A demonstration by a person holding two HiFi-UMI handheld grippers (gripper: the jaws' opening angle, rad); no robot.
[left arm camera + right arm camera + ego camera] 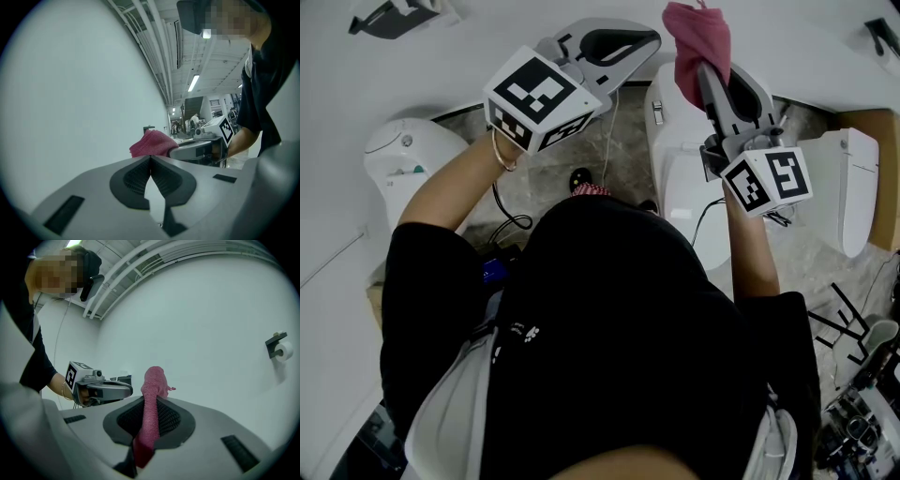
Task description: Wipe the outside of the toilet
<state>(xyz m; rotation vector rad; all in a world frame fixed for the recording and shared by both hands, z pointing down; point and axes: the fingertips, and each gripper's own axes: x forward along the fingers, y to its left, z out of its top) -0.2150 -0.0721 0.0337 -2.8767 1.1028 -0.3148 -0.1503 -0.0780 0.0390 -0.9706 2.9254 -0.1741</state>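
Observation:
My right gripper (710,73) is raised in front of the white wall, shut on a pink cloth (697,39) that bunches up past its tips. In the right gripper view the cloth (153,389) runs up between the shut pads of the right gripper (150,404). My left gripper (649,39) is held up beside it, to the left, shut with nothing in it; its tips (150,158) meet. The white toilet (686,184) with its lid down stands below the right gripper, apart from the cloth.
A second white toilet (405,161) stands at the left and a third (853,187) at the right. A toilet-paper holder (280,348) hangs on the wall. Cables (508,217) lie on the stone floor between the toilets. Racks and clutter (862,394) fill the lower right.

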